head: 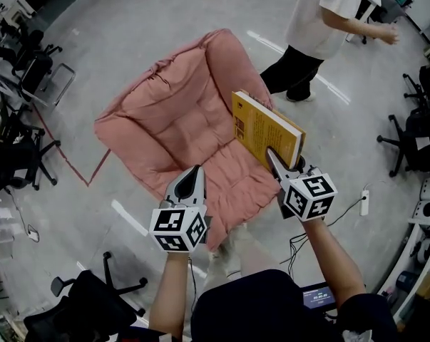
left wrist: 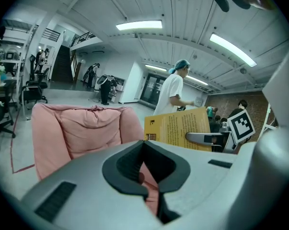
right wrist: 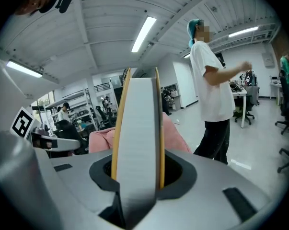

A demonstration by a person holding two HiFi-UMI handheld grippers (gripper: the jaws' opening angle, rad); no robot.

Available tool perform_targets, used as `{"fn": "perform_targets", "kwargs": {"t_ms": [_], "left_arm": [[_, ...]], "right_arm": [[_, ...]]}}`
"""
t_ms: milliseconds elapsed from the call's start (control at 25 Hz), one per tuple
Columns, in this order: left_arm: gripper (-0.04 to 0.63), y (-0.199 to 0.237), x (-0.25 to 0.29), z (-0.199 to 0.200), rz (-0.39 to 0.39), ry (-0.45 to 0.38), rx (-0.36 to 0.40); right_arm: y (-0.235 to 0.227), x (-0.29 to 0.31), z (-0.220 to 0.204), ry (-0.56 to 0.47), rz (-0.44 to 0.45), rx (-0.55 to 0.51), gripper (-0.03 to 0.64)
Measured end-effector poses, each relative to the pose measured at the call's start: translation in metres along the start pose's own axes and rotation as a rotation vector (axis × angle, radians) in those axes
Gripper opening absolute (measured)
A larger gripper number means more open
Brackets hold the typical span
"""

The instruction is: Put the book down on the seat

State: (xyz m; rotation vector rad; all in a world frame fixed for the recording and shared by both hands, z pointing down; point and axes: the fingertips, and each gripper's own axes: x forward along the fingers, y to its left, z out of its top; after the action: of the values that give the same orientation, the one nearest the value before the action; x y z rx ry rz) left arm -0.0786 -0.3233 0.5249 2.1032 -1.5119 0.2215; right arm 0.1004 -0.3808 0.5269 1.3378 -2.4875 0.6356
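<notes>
**Yellow book held up beside the soft pink seat**

I have the book pinched in my right gripper. Its two fingers squeeze the low end of the book, one on each cover. In the right gripper view I look straight at the page edge. It is a smooth, pale block of paper with a thin yellow cover on each side. The book is a flat, hard rectangle. It stands up on its edge and leans a bit. Small dark print shows on the yellow cover.

The seat is big, puffy and pink, like a fat pillow. Stitched lines press it into soft squares. It has a tall back and round arms. In the head view the book is at 3 o'clock from the middle of the seat, by the arm on that side. I cannot tell if it touches the cushion.

My left gripper is at 6 o'clock of the seat, near the front edge. Its grey fingers are closed together with nothing in them. Only pink cloth shows behind them.

The floor is smooth, grey and a bit shiny. A person in a white shirt stands at 1 o'clock. Black office chairs on wheels are at 9 o'clock. A white power strip lies at 4 o'clock.
</notes>
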Motion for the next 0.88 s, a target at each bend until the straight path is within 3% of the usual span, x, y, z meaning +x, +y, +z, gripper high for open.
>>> {"fn": "perform_targets", "kwargs": {"t_ms": [880], "left_arm": [[0.000, 0.018, 0.035, -0.049, 0.030, 0.096, -0.035]], "right_arm": [[-0.042, 0.058, -0.088, 0.234, -0.011, -0.065, 0.150]]}}
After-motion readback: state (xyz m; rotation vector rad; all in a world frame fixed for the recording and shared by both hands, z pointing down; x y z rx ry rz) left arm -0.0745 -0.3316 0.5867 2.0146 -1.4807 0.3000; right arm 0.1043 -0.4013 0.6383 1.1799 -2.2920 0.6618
